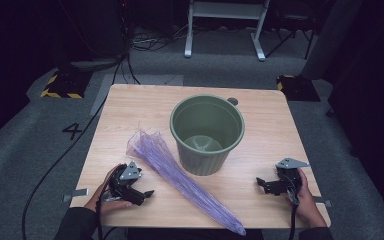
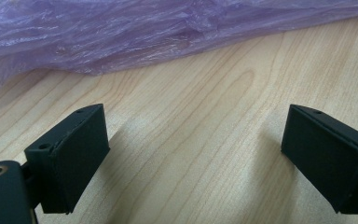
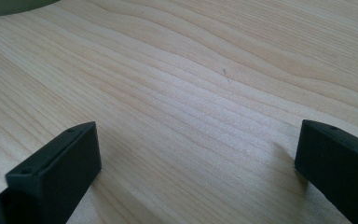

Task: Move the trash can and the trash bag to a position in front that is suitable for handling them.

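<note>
Risk: crinkly purple plastic bag slipping; left gripper, right gripper both wide, empty, beside green ribbed plastic bin.

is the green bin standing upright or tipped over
Upright. The green bin stands on its base on the table, open mouth facing up, beside the purple bag.

Purple plastic bag crumpled long, flat, diagonal on table; green bin upright beside it.
</note>
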`<state>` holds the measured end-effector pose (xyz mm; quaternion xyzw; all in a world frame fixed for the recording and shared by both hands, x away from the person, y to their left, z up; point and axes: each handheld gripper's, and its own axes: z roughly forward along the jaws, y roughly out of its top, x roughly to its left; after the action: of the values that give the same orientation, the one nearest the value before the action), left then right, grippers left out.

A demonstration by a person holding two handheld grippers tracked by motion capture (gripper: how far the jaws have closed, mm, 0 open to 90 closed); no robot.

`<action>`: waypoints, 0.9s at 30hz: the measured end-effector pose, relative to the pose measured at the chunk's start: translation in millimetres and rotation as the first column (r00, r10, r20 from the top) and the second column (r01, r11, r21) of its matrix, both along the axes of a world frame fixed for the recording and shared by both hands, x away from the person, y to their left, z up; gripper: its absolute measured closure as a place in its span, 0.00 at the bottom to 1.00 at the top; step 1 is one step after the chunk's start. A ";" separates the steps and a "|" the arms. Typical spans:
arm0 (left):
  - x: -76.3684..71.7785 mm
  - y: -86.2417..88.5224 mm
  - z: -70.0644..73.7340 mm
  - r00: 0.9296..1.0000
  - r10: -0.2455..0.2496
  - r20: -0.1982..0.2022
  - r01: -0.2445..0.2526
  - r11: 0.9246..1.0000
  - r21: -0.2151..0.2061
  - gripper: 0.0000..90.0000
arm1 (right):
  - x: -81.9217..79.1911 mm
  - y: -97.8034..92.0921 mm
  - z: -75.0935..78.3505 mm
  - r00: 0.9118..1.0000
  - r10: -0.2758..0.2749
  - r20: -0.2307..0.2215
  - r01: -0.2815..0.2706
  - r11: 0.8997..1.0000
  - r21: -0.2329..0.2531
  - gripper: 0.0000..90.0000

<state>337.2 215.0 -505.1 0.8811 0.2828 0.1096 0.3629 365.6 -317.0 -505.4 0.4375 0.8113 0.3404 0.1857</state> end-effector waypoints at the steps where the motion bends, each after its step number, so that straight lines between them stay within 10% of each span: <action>1: 0.0 0.0 0.0 1.000 0.000 0.000 0.000 1.000 0.001 0.08 | 0.0 0.0 0.0 1.000 0.001 0.000 -0.001 1.000 0.000 0.00; 15: 0.0 -0.3 0.1 1.000 0.026 0.005 -0.026 1.000 0.002 0.08 | -1.7 -1.9 1.2 0.998 0.066 0.023 -0.066 0.998 0.010 0.14; 27: 0.0 -0.3 0.1 1.000 0.027 0.005 -0.027 1.000 0.002 0.08 | -8.6 11.2 25.6 0.981 0.142 0.133 -0.150 0.987 0.053 0.22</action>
<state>337.2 214.7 -505.0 0.8773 0.2937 0.1169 0.3612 357.0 -305.8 -479.8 0.3597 0.8164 0.4060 0.1984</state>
